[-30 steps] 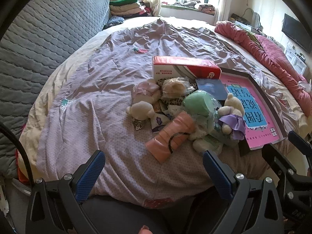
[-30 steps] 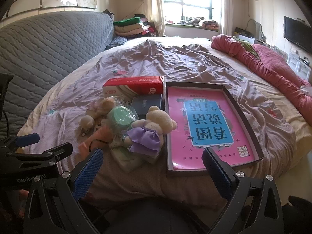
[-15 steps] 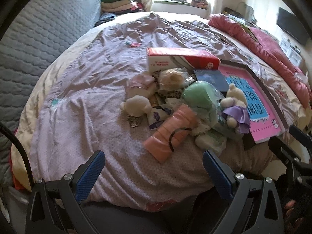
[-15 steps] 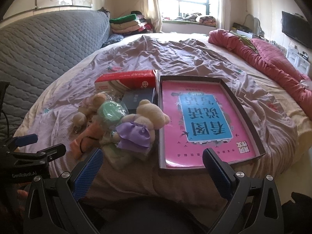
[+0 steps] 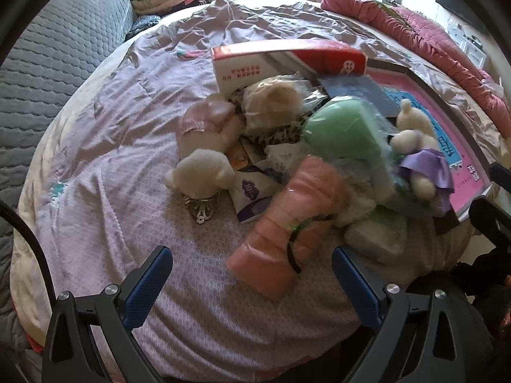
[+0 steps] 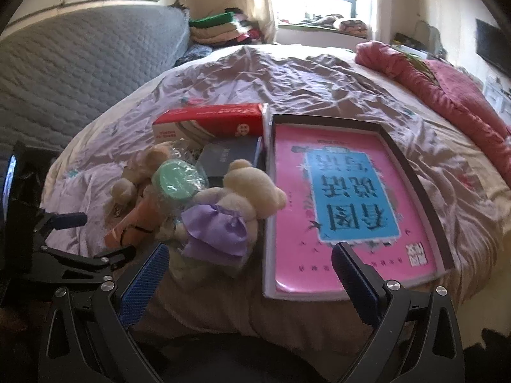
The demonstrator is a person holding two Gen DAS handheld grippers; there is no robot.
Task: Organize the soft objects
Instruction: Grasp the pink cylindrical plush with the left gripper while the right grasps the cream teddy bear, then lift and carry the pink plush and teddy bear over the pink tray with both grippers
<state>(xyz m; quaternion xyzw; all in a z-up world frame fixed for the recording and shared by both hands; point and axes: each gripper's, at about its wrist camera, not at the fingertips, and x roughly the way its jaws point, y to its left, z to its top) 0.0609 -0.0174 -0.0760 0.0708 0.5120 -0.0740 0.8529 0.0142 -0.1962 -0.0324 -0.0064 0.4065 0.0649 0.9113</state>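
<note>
A: Left tongs (image 5: 252, 284) dropped closer to the pink roll (image 5: 287, 223) on the bed (image 5: 111, 175), spread wide, empty.

B: Right tongs (image 6: 250, 274) too, spread by the teddy bear (image 6: 236, 204). Grab's coming, I'd guess.

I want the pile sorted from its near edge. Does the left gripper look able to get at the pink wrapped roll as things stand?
Probably yes. The left gripper is open, and the pink wrapped roll lies at the near edge of the pile with only bare bedspread before it. Its far end is tucked under the green packet.
</note>
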